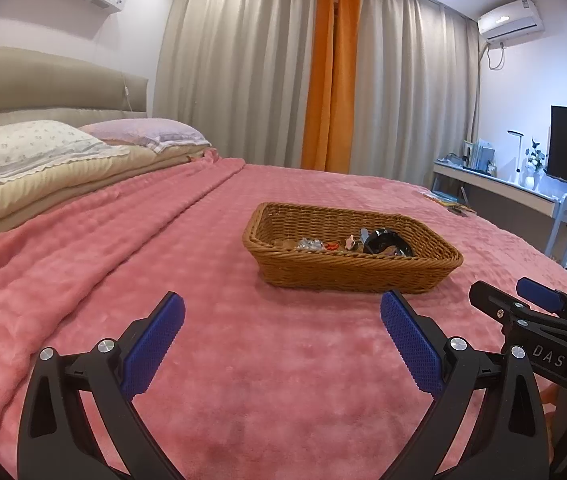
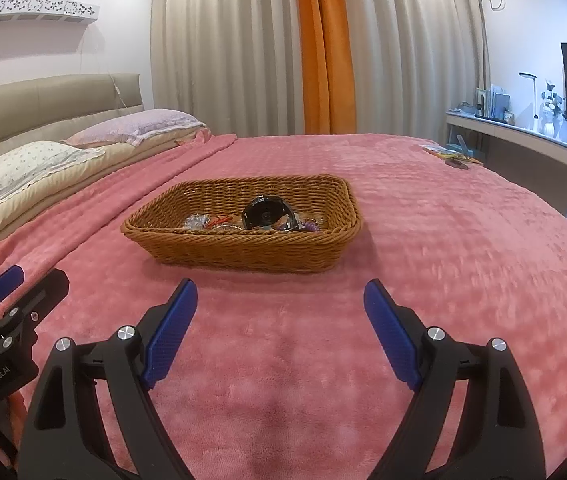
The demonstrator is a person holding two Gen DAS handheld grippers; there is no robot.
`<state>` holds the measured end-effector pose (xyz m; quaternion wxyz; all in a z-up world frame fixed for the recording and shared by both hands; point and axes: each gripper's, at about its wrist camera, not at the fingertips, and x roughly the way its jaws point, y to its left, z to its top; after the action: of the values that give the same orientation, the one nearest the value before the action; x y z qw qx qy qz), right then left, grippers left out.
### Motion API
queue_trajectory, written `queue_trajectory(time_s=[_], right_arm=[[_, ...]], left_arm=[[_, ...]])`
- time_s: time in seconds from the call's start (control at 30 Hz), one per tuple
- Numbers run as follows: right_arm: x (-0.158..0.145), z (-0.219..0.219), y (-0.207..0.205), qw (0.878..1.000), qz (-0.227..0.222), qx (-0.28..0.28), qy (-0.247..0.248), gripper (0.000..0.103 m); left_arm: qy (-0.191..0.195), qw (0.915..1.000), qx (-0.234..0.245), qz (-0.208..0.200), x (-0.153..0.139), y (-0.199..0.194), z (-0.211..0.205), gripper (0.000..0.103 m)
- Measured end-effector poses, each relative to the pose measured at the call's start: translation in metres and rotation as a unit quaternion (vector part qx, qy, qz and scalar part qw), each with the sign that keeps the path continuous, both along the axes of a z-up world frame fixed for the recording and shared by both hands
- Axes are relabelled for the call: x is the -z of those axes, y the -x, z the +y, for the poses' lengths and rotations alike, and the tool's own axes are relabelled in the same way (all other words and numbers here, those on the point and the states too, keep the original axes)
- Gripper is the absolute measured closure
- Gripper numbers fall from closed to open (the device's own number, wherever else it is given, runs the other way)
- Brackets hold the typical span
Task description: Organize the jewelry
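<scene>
Left wrist view: left gripper (image 1: 283,320) hangs over the pink blanket (image 1: 83,280) with its jaws spread wide and nothing between them. The wicker basket (image 1: 435,258) sits just beyond, a little right of centre, on the bed. The jewelry (image 1: 315,245) lies low against its near wall beside a black round case (image 1: 387,240). The right gripper (image 1: 523,300) shows at the right edge.

Right wrist view: its own jaws gape wide and empty, basket ahead and slightly left. Small glinting pieces, a red bit (image 2: 219,221) and a purple bit (image 2: 310,225) lie mixed together.

Judgement: pieces look light, small, likely tangled and slippery; pinch one at its bulkiest part. The case looks stiff; take it across the rim.
</scene>
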<state>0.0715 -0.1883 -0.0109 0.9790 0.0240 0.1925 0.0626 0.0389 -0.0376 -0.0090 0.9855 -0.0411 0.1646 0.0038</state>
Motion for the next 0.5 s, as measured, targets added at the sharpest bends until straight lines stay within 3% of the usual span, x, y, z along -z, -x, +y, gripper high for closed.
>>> queue_trajectory(time_s=[0.5], right_arm=[[-0.0001,-0.0007,0.0000,1.000,0.001,0.001,-0.001,0.022]], left_arm=[[0.000,1.0000,0.000,0.001,0.0001,-0.0008,-0.0005,0.008]])
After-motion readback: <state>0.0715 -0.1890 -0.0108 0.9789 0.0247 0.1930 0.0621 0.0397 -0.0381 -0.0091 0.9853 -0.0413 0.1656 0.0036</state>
